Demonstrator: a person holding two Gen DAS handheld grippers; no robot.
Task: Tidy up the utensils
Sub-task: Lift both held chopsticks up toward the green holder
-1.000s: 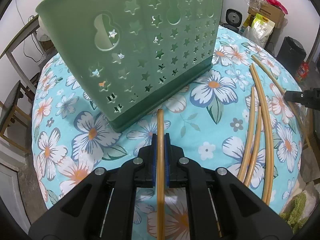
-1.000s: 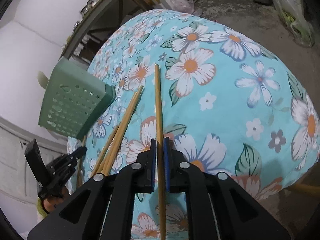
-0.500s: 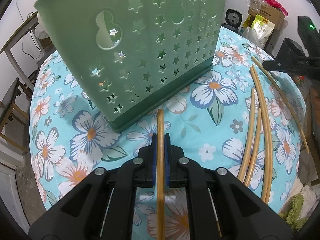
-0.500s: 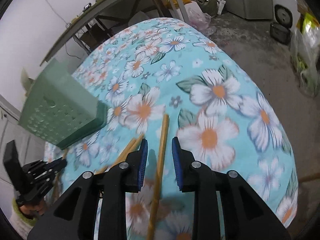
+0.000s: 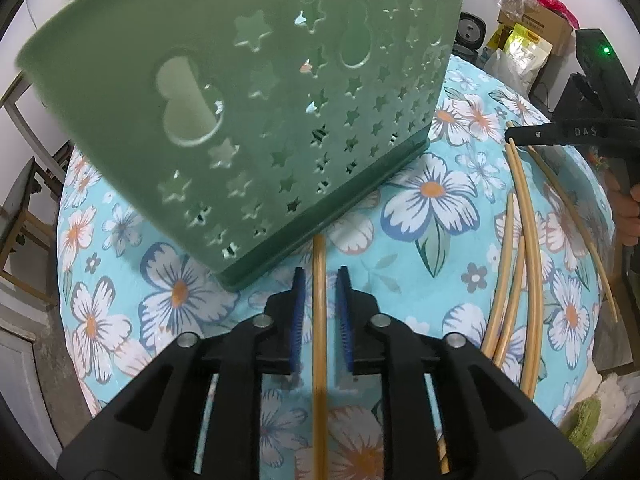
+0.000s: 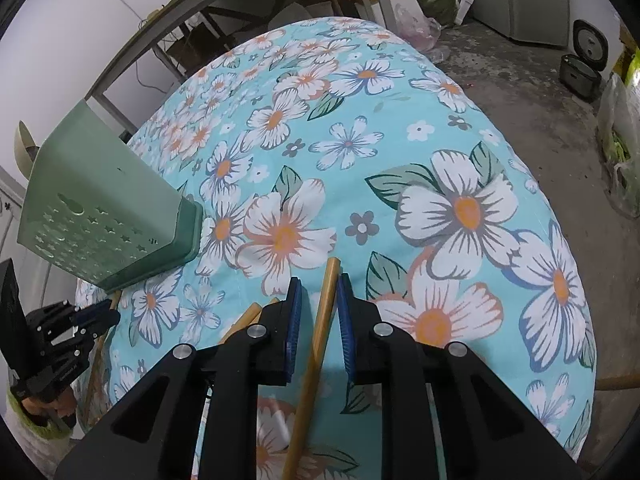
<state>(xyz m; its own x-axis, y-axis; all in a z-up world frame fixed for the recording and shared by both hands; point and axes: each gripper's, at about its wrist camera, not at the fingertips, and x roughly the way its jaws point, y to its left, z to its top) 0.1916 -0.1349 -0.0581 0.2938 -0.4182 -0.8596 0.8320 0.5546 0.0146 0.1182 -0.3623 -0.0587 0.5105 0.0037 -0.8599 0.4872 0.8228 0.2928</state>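
A green plastic basket (image 5: 256,112) with star cut-outs stands on the floral tablecloth; it also shows at the left of the right wrist view (image 6: 104,216). My left gripper (image 5: 320,280) is open, its blue pads apart on either side of a bamboo chopstick (image 5: 319,340) whose tip reaches the basket's base. My right gripper (image 6: 318,288) is open too, with another chopstick (image 6: 320,328) lying loose between its pads. Several more chopsticks (image 5: 516,272) lie on the cloth to the right of the left gripper.
The table is round, covered by a turquoise flowered cloth (image 6: 440,208). Its edge drops to a concrete floor (image 6: 540,92) with bags and boxes (image 5: 528,36). A metal shelf frame (image 6: 192,20) stands behind the table.
Both grippers have opened and let go of their chopsticks. The right gripper opened first and drew back along its chopstick. The left gripper moved closer to the basket.
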